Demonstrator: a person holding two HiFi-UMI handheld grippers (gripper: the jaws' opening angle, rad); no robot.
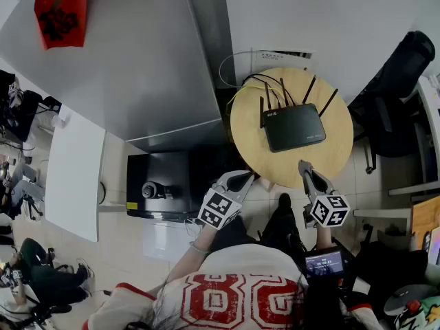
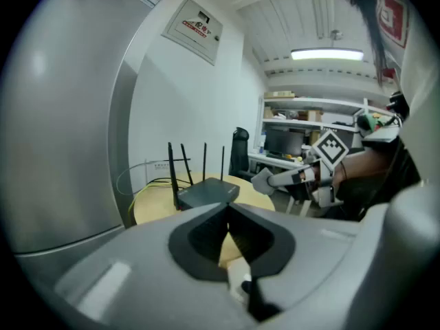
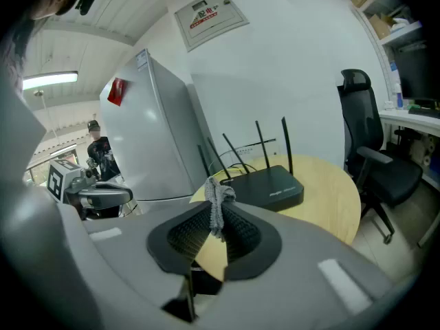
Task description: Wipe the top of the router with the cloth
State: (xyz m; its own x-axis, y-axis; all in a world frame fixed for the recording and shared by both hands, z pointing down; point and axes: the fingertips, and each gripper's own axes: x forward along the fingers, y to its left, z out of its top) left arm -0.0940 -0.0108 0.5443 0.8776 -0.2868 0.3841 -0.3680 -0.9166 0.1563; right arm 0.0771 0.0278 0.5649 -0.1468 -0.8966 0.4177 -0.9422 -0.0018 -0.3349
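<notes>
The router (image 1: 294,126) lies flat on the round wooden table (image 1: 251,143) in the upper right of the head view. Its aerials stand up at the far edge, so the broad black top faces the person, open to a wipe.

The right gripper (image 3: 214,215) has its jaws pressed onto the cloth (image 3: 219,198). A grey wad of it bunches above the tips, probably to give a soft face for pressing down. In the head view this gripper (image 1: 303,165) sits at the table's near edge, just short of the router and not touching it.

The left gripper (image 2: 228,231) has its jaws pressed together on nothing. It hangs beside the table at lower centre (image 1: 244,177), likely just kept out of the way.

The router carries a small white brand mark, too small to read. A red sheet (image 1: 60,18) on the fridge (image 1: 130,67) bears a dark, blurred character. The wall panel (image 3: 210,11) has red print that is illegible. The person's shirt shows large red digits, partly hidden.
</notes>
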